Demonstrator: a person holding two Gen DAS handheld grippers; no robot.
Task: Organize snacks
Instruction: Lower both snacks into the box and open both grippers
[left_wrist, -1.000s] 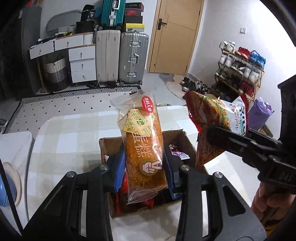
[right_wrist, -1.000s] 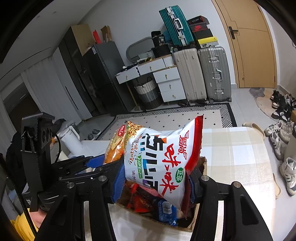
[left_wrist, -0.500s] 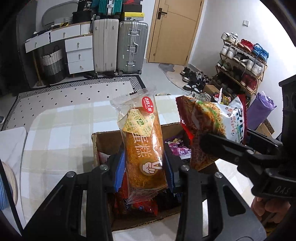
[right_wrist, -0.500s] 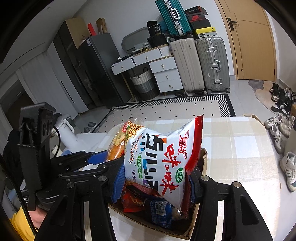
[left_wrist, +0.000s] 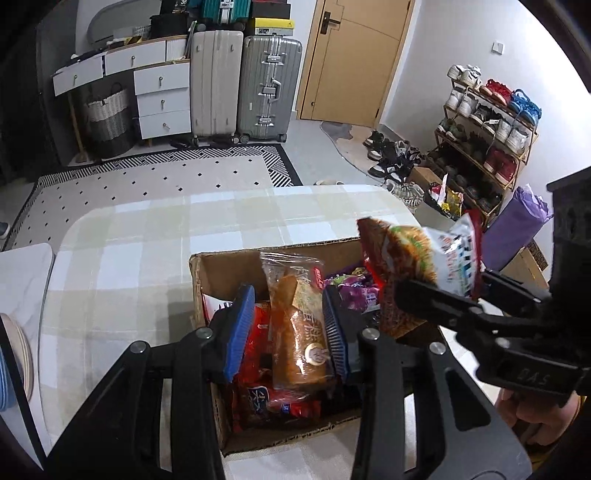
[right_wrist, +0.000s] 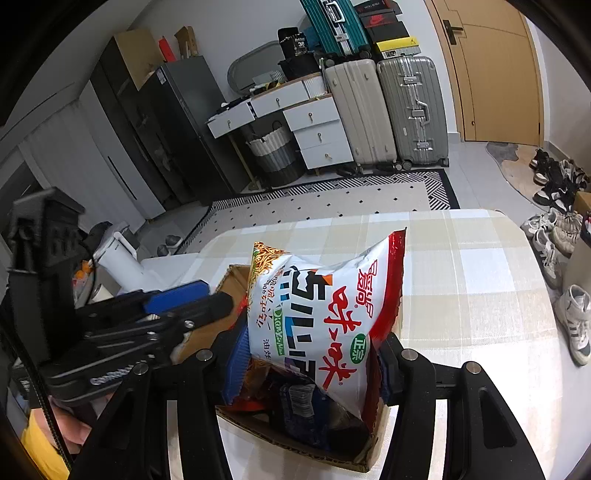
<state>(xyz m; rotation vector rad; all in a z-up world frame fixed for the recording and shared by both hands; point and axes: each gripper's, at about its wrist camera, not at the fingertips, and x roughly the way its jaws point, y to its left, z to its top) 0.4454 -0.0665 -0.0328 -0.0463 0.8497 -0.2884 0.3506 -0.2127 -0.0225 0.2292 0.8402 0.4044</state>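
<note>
A cardboard box (left_wrist: 221, 266) with several snack packs stands on the checked table (left_wrist: 147, 236). My left gripper (left_wrist: 288, 328) is open over the box; an orange cake pack (left_wrist: 299, 332) lies between its blue pads, leaning on the other snacks, touching the right pad only. My right gripper (right_wrist: 310, 354) is shut on a white and red noodle snack bag (right_wrist: 325, 314) and holds it above the box (right_wrist: 232, 280). The bag also shows in the left wrist view (left_wrist: 424, 258), over the box's right side.
White plates (left_wrist: 18, 354) sit at the table's left edge. Suitcases (left_wrist: 243, 81), a drawer unit (left_wrist: 159, 96) and a shoe rack (left_wrist: 487, 140) stand on the floor beyond the table. Shoes (right_wrist: 569, 314) lie by the table's right side.
My left gripper has lowered into the box and opened, and the cake pack now rests among the snacks. My right gripper with the noodle bag has come lower over the box.
</note>
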